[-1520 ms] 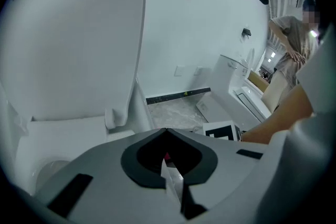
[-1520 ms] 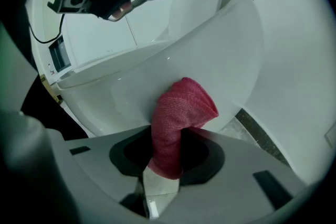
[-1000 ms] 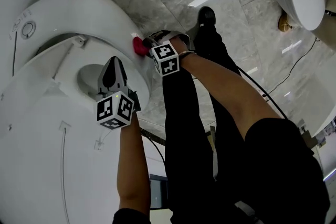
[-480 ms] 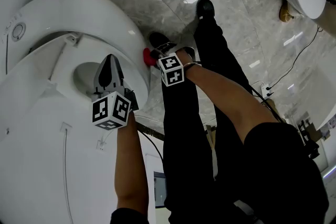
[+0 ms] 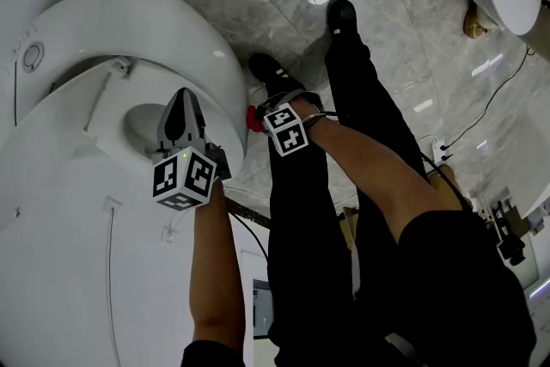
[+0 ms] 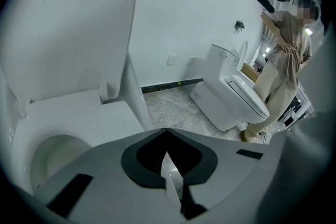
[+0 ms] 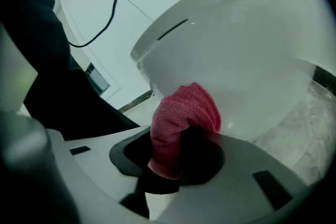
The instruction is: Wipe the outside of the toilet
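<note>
Cloth (image 7: pixel 184 118) soft and light, we judge | right hand-held gripper (image 5: pixel 259 118) clamps its bunched middle against slick, hard toilet (image 5: pixel 172 21) | left hand-held gripper (image 5: pixel 182 103) closed, empty

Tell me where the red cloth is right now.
In the head view the red cloth sits mid-frame, clamped in the right gripper and pressed against the outer side of the toilet bowl, near a black shoe.

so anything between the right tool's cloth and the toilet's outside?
Nothing visible. The right tool is shut on the cloth, which appears to sit directly against the outer wall of the toilet.
</note>
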Demonstrator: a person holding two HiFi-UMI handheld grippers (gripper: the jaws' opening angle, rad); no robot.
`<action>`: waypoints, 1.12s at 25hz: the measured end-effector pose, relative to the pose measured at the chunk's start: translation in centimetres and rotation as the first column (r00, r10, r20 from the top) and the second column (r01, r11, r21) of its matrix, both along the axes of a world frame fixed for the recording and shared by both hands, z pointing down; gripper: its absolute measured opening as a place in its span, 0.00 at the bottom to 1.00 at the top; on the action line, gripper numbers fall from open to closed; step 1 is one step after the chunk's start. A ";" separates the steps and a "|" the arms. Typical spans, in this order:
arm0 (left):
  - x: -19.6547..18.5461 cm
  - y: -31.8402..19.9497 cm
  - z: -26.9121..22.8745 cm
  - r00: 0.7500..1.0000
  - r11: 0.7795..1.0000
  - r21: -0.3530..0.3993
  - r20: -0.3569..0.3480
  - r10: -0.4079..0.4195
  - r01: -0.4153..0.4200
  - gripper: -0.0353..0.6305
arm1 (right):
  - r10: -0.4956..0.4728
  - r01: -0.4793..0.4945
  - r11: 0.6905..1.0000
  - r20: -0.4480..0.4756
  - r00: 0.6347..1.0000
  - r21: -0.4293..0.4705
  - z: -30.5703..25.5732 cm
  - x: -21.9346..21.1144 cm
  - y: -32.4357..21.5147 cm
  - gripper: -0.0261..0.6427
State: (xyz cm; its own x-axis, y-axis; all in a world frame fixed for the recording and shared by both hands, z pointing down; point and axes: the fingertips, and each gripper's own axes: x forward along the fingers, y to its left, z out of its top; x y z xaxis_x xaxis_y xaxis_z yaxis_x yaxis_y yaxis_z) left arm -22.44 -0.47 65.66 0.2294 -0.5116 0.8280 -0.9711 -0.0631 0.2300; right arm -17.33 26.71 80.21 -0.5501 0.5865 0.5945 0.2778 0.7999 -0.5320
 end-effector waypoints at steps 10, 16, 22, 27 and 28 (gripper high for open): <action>0.6 -3.5 -1.4 0.999 0.999 0.024 0.002 -0.047 0.047 0.07 | 0.058 -0.063 0.991 0.046 0.997 0.122 -2.8 2.2 -15.2 0.25; 0.1 -7.3 -2.2 0.998 0.996 0.081 0.048 -0.051 0.047 0.07 | 0.197 -0.213 0.929 0.085 0.977 0.304 -2.5 -0.5 -31.2 0.25; -0.4 -9.6 -1.6 0.995 0.993 0.093 0.056 -0.084 0.079 0.07 | 0.228 -0.256 0.884 0.118 0.966 0.391 -1.6 -5.4 -40.4 0.25; -0.6 -10.5 -1.2 0.993 0.990 0.090 0.053 -0.109 0.104 0.07 | 0.132 -0.177 0.861 0.125 0.983 0.477 -0.4 -9.8 -41.8 0.25; -0.7 -10.7 -1.2 0.992 0.990 0.092 0.053 -0.113 0.107 0.07 | 0.116 -0.164 0.853 0.127 0.985 0.495 -0.2 -10.4 -42.0 0.25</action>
